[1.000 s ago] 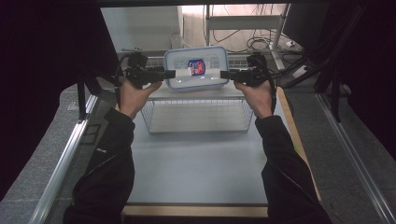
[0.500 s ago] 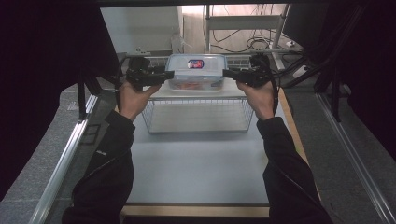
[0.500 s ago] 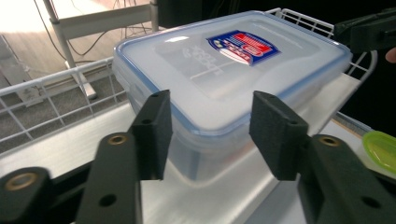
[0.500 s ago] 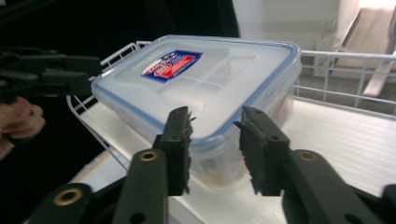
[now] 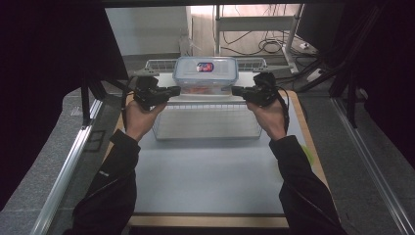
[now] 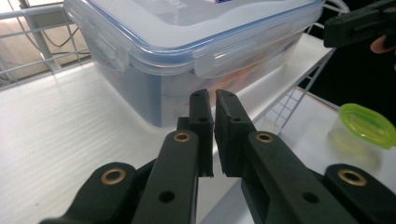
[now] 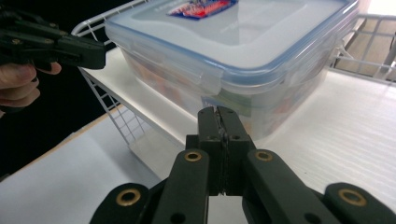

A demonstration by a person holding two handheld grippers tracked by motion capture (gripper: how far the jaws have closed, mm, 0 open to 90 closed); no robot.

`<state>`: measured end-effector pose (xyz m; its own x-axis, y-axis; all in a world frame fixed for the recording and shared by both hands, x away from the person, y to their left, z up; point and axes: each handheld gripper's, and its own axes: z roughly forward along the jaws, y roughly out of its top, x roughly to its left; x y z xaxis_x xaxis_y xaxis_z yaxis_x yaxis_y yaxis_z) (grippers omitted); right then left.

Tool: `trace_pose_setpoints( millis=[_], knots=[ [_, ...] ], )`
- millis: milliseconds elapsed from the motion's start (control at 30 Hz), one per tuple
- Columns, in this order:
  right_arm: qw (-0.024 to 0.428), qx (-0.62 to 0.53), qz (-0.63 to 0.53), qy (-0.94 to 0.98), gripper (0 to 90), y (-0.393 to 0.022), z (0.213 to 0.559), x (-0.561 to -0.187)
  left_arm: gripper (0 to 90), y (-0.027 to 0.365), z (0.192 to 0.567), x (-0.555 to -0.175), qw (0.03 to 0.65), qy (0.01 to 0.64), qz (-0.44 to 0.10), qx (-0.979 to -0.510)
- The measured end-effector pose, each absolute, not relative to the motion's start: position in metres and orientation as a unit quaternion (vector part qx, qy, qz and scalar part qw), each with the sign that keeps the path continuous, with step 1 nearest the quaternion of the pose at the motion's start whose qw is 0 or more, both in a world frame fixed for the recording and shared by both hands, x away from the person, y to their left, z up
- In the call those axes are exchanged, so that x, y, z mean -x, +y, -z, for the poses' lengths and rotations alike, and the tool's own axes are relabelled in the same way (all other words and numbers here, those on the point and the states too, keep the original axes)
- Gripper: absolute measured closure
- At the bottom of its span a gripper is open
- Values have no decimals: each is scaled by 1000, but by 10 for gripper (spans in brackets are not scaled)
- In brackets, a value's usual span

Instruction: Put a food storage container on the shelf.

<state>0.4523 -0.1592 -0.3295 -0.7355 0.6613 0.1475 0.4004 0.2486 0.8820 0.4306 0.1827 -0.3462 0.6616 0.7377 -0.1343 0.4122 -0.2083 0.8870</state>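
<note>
Two tools, both just closed with nothing between the jaws: left tool (image 5: pixel 172 90) and right tool (image 5: pixel 238 90) flank the clear lidded plastic food box (image 5: pixel 205 74), not touching it. Box sits on the white wire rack shelf (image 5: pixel 205 100) on the counter (image 5: pixel 205 171).

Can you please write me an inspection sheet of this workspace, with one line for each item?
Surface: white tabletop, wooden edge.
Job's things: clear lidded container standing on the white shelf of a wire rack.
Clutter: small tub with green lid on the table.
Grippers: left gripper and right gripper shut, empty, beside the container, jaws just closed.
Cables: loose cables on floor behind.
Surroundings: metal frame, dark curtains.
</note>
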Motion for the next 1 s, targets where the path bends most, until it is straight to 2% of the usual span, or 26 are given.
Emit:
trace_pose_setpoints(
  millis=[567, 700, 800, 1000],
  knots=[
    [149, -362, -500, 772, 900, -148, 333, -469, 860, 174, 353, -447, 487, 374, -161, -773],
    [161, -357, -495, 775, 881, -145, 333, -463, 824, 173, 352, -440, 496, 364, -161, -772],
    [157, -348, -500, 777, 836, -146, 334, -457, 766, 172, 353, -430, 506, 351, -158, -772],
    [156, -328, -497, 788, 607, -150, 341, -440, 576, 165, 360, -409, 504, 328, -161, -782]
  ],
)
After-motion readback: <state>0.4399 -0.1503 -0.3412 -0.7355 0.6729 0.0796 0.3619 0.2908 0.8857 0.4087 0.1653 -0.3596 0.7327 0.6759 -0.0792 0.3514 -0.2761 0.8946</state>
